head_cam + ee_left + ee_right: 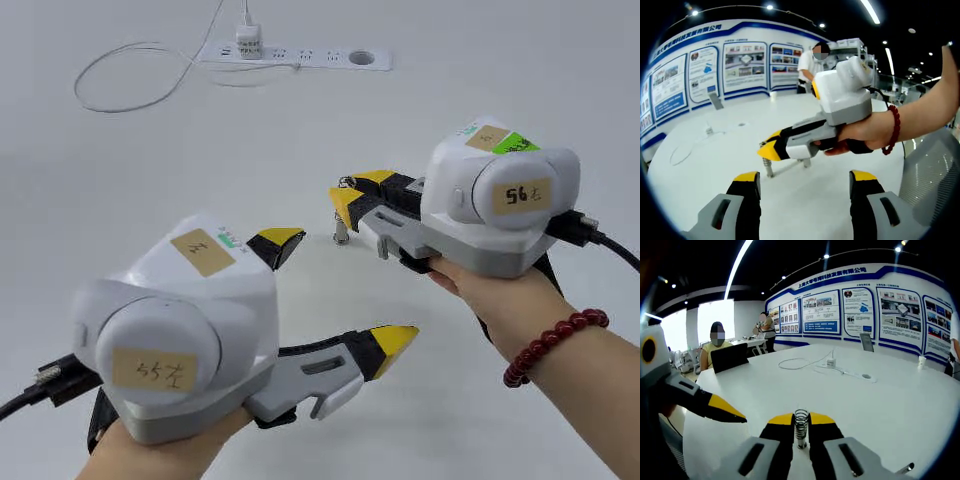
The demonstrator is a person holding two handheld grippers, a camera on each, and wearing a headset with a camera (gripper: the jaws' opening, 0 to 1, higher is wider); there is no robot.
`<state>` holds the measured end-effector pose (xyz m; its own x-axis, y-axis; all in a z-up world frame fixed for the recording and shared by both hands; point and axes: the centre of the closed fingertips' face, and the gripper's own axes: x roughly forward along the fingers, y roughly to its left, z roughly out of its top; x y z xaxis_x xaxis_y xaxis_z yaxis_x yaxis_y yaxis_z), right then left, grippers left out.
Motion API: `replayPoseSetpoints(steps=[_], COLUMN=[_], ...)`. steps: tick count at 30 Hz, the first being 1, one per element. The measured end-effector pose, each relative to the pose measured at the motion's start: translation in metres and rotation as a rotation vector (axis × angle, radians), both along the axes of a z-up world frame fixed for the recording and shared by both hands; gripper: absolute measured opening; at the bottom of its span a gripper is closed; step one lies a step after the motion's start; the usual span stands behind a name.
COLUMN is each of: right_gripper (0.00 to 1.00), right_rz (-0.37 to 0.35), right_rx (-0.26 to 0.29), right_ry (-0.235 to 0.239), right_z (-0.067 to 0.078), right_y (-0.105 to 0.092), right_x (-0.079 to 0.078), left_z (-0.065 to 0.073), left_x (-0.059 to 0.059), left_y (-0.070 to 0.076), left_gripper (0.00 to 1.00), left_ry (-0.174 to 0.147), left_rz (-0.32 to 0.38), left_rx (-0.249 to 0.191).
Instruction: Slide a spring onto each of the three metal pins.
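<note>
A person's right gripper [356, 195], white-bodied with yellow-tipped black fingers, pinches a small coiled steel spring [800, 426] upright between fingers drawn almost together. It works on the near side of the white power strip [300, 55] lying across the round white desk [150, 170]. Two short upright metal pins [341, 232] stand on the desk just under those fingertips, the spring above one of them; whether it has seated cannot be told. The left gripper [335, 290], of the same make, hovers nearer the person and farther still from the power strip, its fingers spread wide and holding nothing.
</note>
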<state>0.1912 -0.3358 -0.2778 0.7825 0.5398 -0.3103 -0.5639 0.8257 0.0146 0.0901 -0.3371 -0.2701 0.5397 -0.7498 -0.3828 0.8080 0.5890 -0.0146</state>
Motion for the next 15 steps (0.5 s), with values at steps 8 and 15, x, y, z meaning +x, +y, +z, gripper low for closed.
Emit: replayPoseSetpoints(steps=[8, 15], right_gripper=[0.11, 0.11], right_rz=[-0.009, -0.013], right_rx=[-0.027, -0.035], right_ry=[0.044, 0.072], right_z=[-0.017, -0.024], right_y=[0.000, 0.000], right_x=[-0.001, -0.001], left_z=[0.000, 0.001], left_x=[0.001, 0.002], left_y=[0.001, 0.002], left_gripper=[0.74, 0.73], left_ry=[0.000, -0.002], left_rz=[0.005, 0.010], left_rx=[-0.001, -0.004])
